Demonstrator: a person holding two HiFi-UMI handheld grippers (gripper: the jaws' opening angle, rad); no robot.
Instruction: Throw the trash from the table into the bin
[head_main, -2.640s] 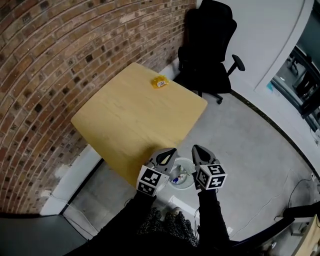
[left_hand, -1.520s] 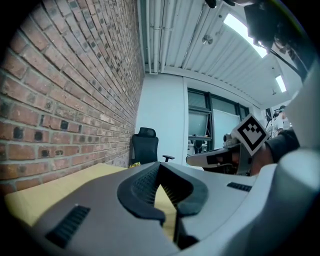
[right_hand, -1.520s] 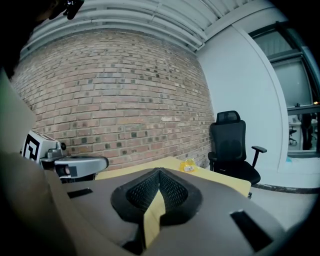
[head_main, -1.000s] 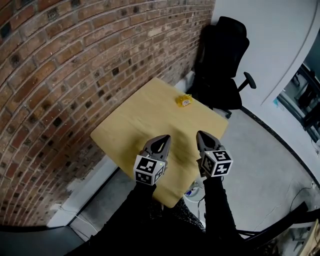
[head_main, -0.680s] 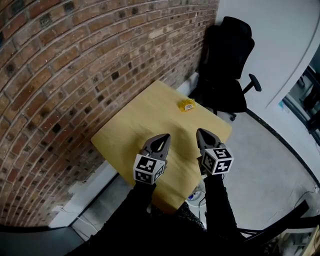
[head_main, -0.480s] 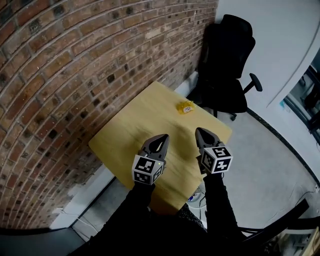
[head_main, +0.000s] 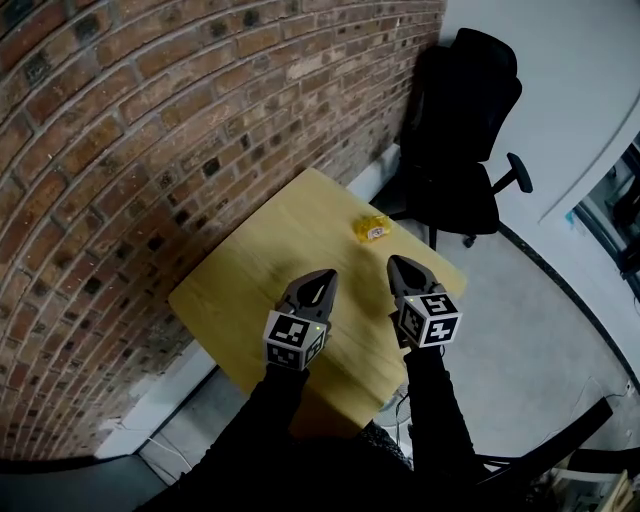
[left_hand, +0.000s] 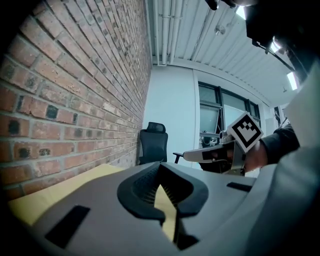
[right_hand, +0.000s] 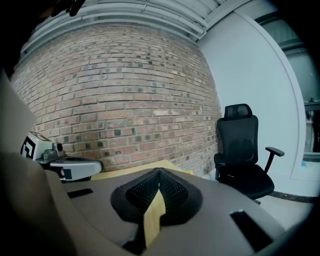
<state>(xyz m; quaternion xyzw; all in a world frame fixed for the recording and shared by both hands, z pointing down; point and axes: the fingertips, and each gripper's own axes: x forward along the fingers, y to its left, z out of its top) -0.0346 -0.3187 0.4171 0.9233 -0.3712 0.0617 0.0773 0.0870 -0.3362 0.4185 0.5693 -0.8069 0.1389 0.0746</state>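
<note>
Both hand-held grippers empty over the counter; trash lies at the far end.
Left hand-held gripper (head_main: 322, 278) and right hand-held gripper (head_main: 398, 264) are held side by side, a little apart, above the near half of the wooden counter (head_main: 255, 275). Each has its jaws closed together with nothing between them. Small yellow wrapper (head_main: 372, 228) lies on the counter near its far corner, well ahead of both tips. Brick wall (head_main: 150, 140) runs along the counter's left side. Black office chair (head_main: 468, 150) stands just beyond the far corner.
</note>
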